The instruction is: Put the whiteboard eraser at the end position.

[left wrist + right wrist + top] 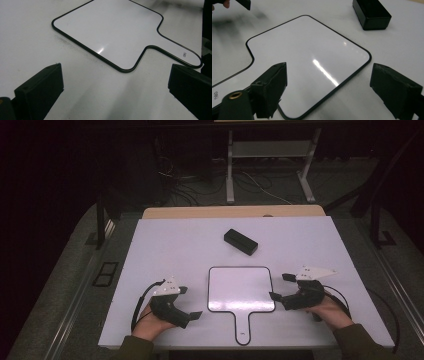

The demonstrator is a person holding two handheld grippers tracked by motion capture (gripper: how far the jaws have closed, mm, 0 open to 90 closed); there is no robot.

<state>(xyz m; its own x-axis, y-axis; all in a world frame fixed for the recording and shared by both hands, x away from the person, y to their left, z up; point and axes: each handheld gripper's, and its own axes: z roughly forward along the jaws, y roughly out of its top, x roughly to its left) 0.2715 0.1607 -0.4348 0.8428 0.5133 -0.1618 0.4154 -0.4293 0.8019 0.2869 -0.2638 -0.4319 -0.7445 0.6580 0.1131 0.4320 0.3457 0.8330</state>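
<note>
That thin, stiff, slick whiteboard paddle [241,289] lies flat; both grippers, left [189,303] and right [281,287], gape empty, so I'd pinch an edge or its handle

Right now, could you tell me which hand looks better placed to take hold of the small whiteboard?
Probably the right. The right gripper stands open against the whiteboard's right edge, one jaw already over its corner. The left gripper, also open, sits a little off the left edge, nearer the handle.

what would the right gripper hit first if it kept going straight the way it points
Probably the paddle-shaped whiteboard: the right gripper, jaws open, aims at its near edge. The black box lies farther off, to one side.
</note>
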